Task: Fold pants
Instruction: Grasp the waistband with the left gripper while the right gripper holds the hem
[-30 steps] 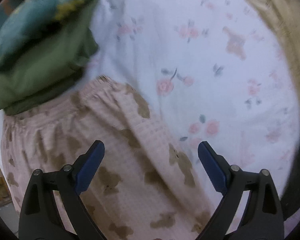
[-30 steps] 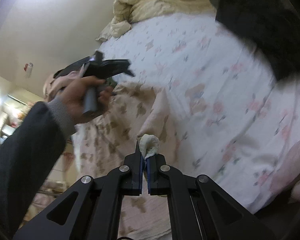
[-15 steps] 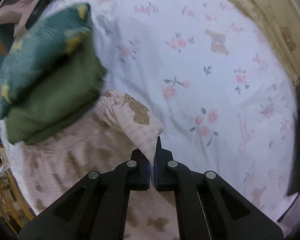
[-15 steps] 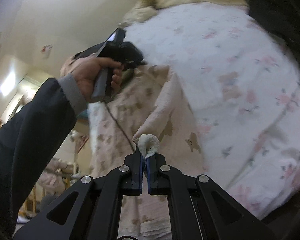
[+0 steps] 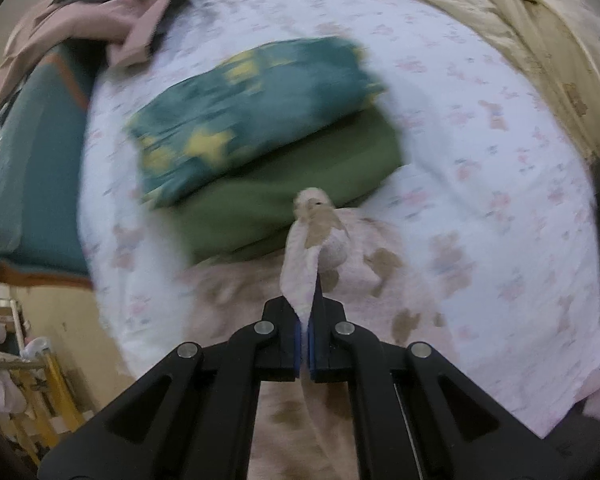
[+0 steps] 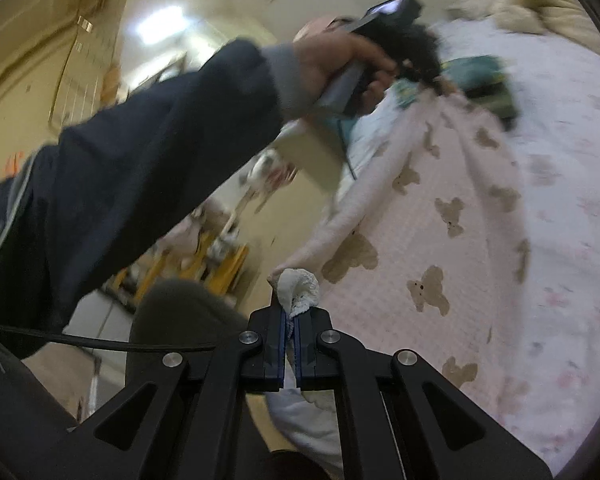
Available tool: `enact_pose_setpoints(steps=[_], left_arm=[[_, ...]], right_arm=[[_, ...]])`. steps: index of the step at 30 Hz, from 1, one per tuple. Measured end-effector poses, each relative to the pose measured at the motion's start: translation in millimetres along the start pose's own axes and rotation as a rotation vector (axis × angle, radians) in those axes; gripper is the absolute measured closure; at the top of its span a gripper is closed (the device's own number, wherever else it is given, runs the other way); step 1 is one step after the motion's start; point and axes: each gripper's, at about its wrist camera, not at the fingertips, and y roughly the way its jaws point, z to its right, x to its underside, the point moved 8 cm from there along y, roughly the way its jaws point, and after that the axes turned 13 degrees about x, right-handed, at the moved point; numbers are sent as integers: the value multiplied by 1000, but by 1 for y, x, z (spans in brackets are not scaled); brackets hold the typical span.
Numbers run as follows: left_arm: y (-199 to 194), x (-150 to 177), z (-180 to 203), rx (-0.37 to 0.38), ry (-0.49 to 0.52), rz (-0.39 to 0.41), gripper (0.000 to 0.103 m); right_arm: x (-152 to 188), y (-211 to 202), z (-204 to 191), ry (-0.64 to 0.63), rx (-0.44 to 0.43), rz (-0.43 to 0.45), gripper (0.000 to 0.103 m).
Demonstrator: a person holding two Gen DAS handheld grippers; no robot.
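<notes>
Pants (image 6: 452,216) are lying across the floral bed (image 5: 500,184), each end pinched in the clamped left gripper (image 5: 305,320) and right gripper (image 6: 290,320), so folding is apparently only beginning.

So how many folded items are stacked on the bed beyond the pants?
2: a teal star-print piece on top, and a plain green one directly beneath it, just beyond the pink bear-print pants. Motion blur could hide more.
</notes>
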Motion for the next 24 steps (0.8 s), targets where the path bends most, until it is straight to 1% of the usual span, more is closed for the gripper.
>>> enact_pose_setpoints(steps=[2,5,7,9,10,11,13,14,17,18,19,20,21,22,24], left_arm=[[0,14,-28,-10,-21,8,102],[16,32,-72,-71,-25,0,102],[40,42,-92,-70,-24,-10,102],[72,52,-109,-75,-32,-46,102],[82,54,-113,-69,-42,-55,102],[92,56,-116,-60,-49,-58,102],[104,58,-124,-76,-52,-40,98],[108,58,-127,-76,-63,-32,98],[111,61,-136,-18,-118,-27,97],[107,62,-139,5,-143,-20,89],[98,64,-143,28,-172,-5,70],[89,66,-147,50,-193,10,58],[74,70,-150,88,-221,38,34],[58,74,-152,119,-242,68,22],[17,90,-161,159,-274,138,22]], right_arm=[[4,27,-18,-30,-24,-52,101],[11,70,-32,-51,-36,-132,101],[17,99,-36,-53,-38,-184,101],[21,119,-35,-51,-24,-217,101],[23,128,-34,-52,-11,-231,101],[25,132,-32,-52,-5,-240,101],[27,140,-29,-48,22,-259,101],[27,142,-29,-47,28,-262,101],[22,146,-25,-32,50,-274,101],[21,148,-28,-27,52,-276,101],[20,149,-27,-26,59,-277,101],[11,153,-34,-29,68,-277,101],[8,156,-38,-36,75,-276,101],[7,158,-40,-45,79,-277,101],[8,160,-45,-56,79,-277,101]])
